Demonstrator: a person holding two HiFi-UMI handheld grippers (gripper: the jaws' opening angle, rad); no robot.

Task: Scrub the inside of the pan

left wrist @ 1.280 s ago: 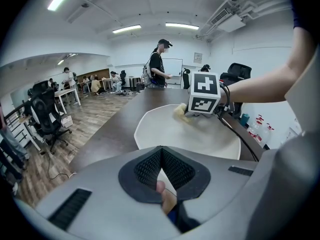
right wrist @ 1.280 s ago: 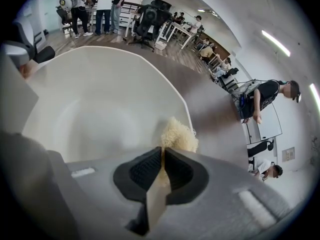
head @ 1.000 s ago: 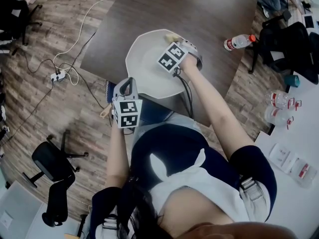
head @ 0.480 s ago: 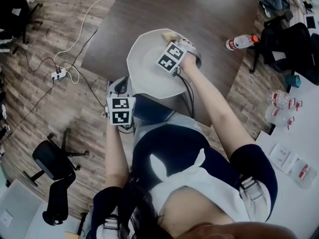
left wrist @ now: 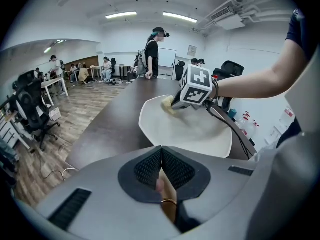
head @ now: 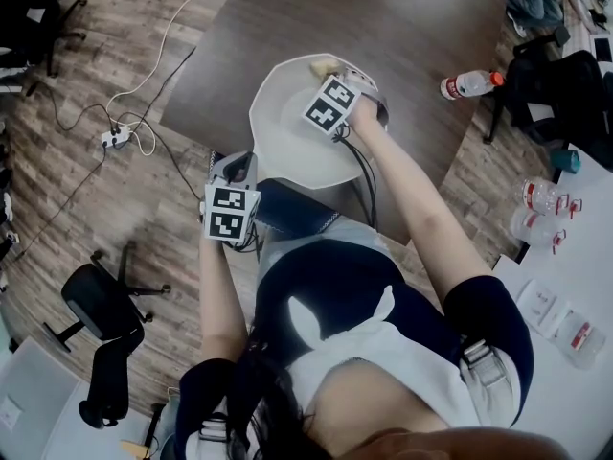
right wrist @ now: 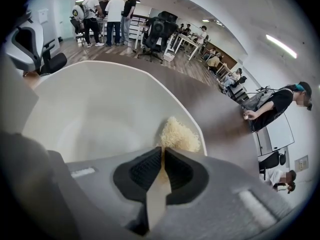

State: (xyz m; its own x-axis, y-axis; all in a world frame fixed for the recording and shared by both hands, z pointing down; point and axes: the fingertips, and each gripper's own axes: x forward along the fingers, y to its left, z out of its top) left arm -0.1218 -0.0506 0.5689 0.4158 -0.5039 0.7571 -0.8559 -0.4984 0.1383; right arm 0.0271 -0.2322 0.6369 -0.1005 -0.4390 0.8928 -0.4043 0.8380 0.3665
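A white pan sits on the dark table. My right gripper is shut on a yellowish fibrous scrubber and presses it against the pan's inner wall at the far rim. The right gripper view shows the scrubber sticking out past the right gripper onto the pan. My left gripper is at the pan's near left side. In the left gripper view the left gripper is shut on the pan's tan handle, which has a gold ring.
A water bottle lies on the table to the right of the pan. A power strip with cables and an office chair are on the floor at left. A white table with bottles stands at right. People stand in the background.
The left gripper has shifted a little to the left and tilted while keeping hold of the handle. The right gripper has slid the scrubber slightly along the pan's far wall.
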